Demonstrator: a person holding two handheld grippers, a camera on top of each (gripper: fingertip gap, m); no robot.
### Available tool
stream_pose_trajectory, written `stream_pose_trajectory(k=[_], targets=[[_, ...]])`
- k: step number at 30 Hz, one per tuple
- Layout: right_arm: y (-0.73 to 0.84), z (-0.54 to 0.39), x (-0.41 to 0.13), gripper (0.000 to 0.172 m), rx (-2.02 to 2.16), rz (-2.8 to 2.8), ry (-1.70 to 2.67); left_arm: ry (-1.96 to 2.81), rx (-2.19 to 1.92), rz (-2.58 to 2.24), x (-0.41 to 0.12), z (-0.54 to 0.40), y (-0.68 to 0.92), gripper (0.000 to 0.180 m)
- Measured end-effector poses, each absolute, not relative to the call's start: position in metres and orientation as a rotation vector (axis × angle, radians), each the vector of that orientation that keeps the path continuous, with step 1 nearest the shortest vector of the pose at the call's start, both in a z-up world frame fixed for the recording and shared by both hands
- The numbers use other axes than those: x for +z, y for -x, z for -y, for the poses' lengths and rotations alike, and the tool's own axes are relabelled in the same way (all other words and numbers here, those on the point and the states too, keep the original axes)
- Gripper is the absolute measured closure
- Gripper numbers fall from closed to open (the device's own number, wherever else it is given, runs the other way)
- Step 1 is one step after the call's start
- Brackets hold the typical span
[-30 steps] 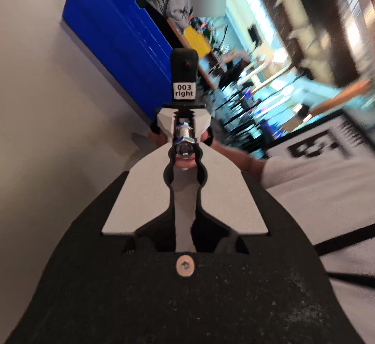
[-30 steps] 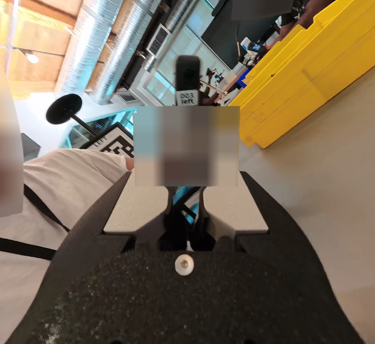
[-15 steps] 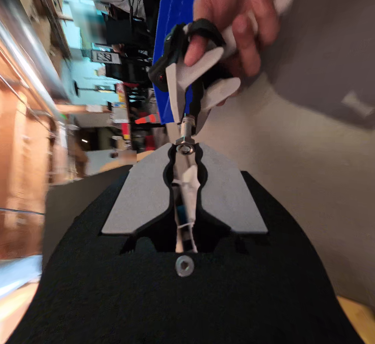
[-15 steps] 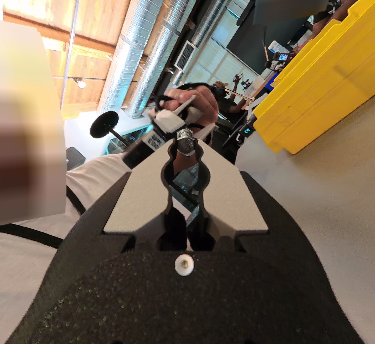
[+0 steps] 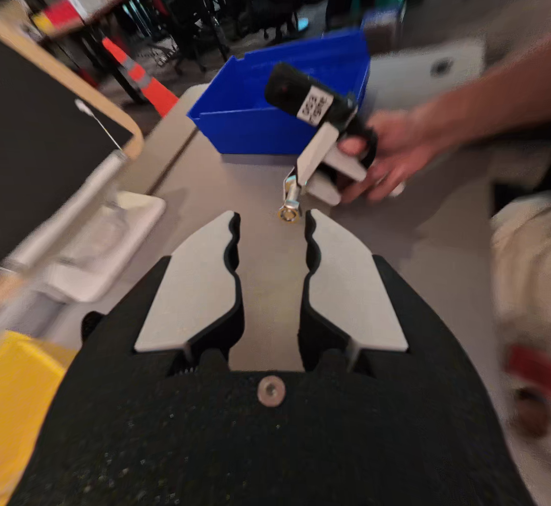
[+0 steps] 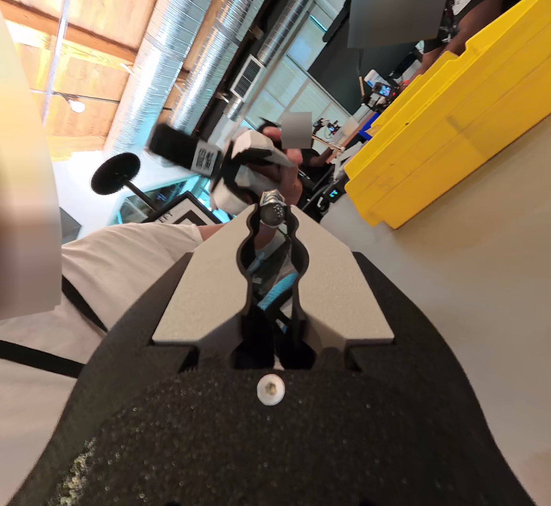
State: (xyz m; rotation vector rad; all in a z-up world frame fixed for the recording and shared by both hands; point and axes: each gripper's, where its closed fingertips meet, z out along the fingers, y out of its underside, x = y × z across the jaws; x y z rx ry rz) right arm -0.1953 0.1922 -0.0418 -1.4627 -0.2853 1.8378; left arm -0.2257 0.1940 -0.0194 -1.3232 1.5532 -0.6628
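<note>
A workshop or lab floor in an industrial building — bare silver ventilation ducts run under a timber ceiling, with tall glazed walls beyond. Work goes on at a grey table carrying plastic parts bins — a blue bin and stacked yellow bins. Further tables crowded with gear, an orange traffic cone and another person standing at the bins fill the background.

left claw spread wide, bare | right claw clamped on bolt
</note>
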Motion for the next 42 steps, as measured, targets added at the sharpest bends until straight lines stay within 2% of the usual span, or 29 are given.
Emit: stream_pose_trajectory(k=[2, 4, 9, 12, 21, 42], targets=[[0.196, -0.193, -0.043, 0.155, 1.825, 0.29, 1.469, 1.516, -0.947, -1.361, -0.012, -0.196, 0.23, 0.151], [0.195, -0.194, -0.043, 0.155, 1.813, 0.286, 1.473, 1.673, -1.227, -1.221, -0.011, -0.193, 0.233, 0.147], [0.197, -0.193, -0.045, 0.155, 1.797, 0.3, 1.483, 2.029, -1.863, -0.763, -0.029, -0.184, 0.227, 0.153], [0.198, -0.192, -0.046, 0.155, 1.802, 0.302, 1.488, 2.065, -2.028, -0.616, -0.04, -0.185, 0.222, 0.152], [0.198, -0.194, -0.047, 0.155, 1.783, 0.296, 1.501, 2.022, -2.069, -0.535, -0.042, -0.191, 0.213, 0.162], [0.198, -0.197, -0.053, 0.155, 1.744, 0.287, 1.545, 2.063, -1.79, -0.766, -0.053, -0.191, 0.208, 0.164]])
